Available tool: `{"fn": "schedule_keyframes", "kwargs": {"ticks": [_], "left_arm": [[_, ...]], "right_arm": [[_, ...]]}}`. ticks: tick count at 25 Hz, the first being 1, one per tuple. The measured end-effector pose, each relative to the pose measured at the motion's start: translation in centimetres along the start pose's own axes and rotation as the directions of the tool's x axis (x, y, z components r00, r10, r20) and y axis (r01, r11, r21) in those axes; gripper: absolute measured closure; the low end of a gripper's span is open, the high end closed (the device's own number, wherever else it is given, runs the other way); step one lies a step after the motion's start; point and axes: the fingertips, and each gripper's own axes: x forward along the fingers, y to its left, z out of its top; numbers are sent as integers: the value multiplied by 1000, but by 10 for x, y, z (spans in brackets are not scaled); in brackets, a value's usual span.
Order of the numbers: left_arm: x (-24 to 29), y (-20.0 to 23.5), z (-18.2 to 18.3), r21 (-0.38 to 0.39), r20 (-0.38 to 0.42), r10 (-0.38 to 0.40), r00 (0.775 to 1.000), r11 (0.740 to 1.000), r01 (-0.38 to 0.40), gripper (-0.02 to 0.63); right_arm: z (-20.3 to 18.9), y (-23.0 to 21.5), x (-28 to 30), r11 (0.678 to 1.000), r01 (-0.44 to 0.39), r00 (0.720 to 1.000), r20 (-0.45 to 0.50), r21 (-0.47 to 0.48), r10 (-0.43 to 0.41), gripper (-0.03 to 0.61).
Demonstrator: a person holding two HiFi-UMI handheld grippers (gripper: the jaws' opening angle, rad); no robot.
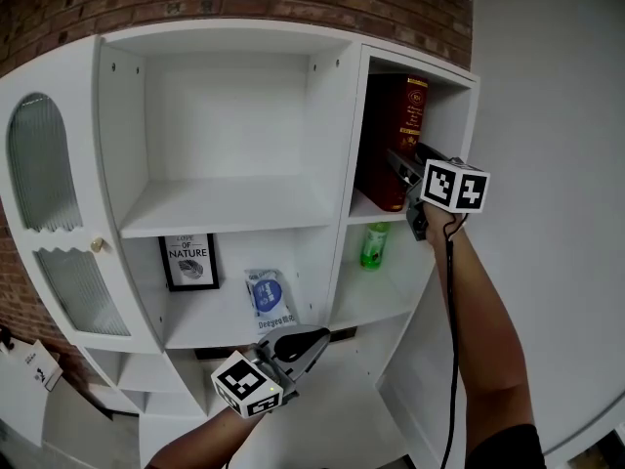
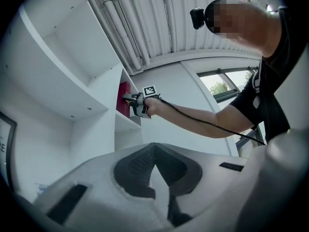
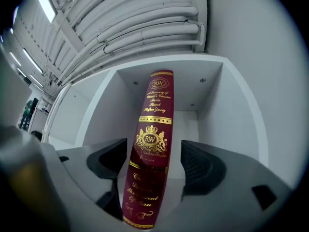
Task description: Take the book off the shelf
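Observation:
A dark red book (image 1: 395, 140) with gold lettering stands upright in the top right compartment of the white shelf unit (image 1: 234, 203), leaning slightly. My right gripper (image 1: 405, 179) is raised to its spine. In the right gripper view the spine (image 3: 152, 129) runs down between the two jaws, which stand wide apart; a gap shows on the right side, so the pads do not press it. My left gripper (image 1: 311, 343) hangs low in front of the bottom shelves, shut and empty. In the left gripper view its pads (image 2: 140, 163) meet, and the book (image 2: 123, 98) shows far off.
A green bottle (image 1: 374, 245) stands on the shelf just below the book. A framed print (image 1: 188, 261) and a blue-and-white packet (image 1: 269, 299) sit in the lower middle compartment. A ribbed glass door (image 1: 44, 164) closes the cabinet's left side. A white wall lies to the right.

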Motion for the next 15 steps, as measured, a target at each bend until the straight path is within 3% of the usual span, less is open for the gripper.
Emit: {"fn": "schedule_keyframes", "kwargs": {"ticks": [8,10,15], "left_arm": [[-5,4,-3,-19,9,8,1000,1000,-8,606],[-7,5,-3,-20,8,11,1000,1000,-11,606],[-9,2,-3,-20,3,25,1000,999,-25,606]], "right_arm": [[-10,3,18,1000,10,998,-56,-12,-11,259],[-12,2,18,1000,16,998,-61,-10,-16,310],[-9,5,13,1000,6,999,-40,5,-6,331]]}}
